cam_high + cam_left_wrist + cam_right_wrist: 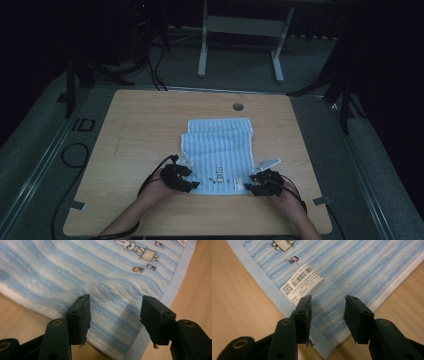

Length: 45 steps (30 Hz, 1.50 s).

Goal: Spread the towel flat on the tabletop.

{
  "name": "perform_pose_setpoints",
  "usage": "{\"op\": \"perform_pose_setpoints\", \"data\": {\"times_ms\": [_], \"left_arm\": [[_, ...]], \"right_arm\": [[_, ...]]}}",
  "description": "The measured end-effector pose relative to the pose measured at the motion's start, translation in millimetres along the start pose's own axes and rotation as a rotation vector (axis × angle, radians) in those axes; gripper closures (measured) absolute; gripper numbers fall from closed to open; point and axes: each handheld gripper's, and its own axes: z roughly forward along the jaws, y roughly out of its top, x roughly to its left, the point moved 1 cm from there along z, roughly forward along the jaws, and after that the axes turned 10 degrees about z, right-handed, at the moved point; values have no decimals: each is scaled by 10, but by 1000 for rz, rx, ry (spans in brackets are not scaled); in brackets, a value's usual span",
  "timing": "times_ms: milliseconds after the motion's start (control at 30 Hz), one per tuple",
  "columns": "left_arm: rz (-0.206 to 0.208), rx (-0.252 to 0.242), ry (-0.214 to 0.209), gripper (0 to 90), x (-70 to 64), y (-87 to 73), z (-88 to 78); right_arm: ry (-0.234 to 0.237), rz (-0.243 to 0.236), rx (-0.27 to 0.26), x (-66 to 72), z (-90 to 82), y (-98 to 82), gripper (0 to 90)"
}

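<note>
A light blue striped towel (217,147) lies flat in the middle of the wooden table (140,125), its far part folded over. My left gripper (192,178) is at the towel's near left corner. In the left gripper view its jaws (115,306) stand open over the towel (75,270), straddling a small ripple near the hem, with a small embroidered picture (140,251) farther off. My right gripper (250,183) is at the near right corner. In the right gripper view its jaws (327,303) stand open above the corner of the towel (362,265), beside a white barcode label (302,282).
A round cable hole (238,106) sits near the table's far edge. White frame legs (202,50) stand on the floor beyond the table, and black cables (75,155) lie on the floor at the left. Bare wood surrounds the towel.
</note>
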Motion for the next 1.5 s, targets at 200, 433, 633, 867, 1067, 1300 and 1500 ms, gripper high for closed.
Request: {"op": "perform_pose_setpoints", "data": {"times_ms": [200,433,633,867,1067,1300,1500], "left_arm": [[2,2,25,413,229,144,117],[24,47,111,416,449,311,240],[1,41,136,529,554,363,279],[9,53,64,857,471,360,219],[-30,-34,42,861,444,522,-191],[-4,-86,10,860,116,605,-616],[18,-117,-81,857,-337,421,-830]], "right_arm": [[-10,13,4,-150,66,130,563],[-29,50,-17,-303,160,272,570],[-55,78,-37,-356,220,357,654],[-71,40,-16,-256,214,376,871],[-58,55,-76,-248,-65,499,876],[-54,5,-148,-82,-558,524,876],[-27,-26,-204,310,-999,193,875]]}}
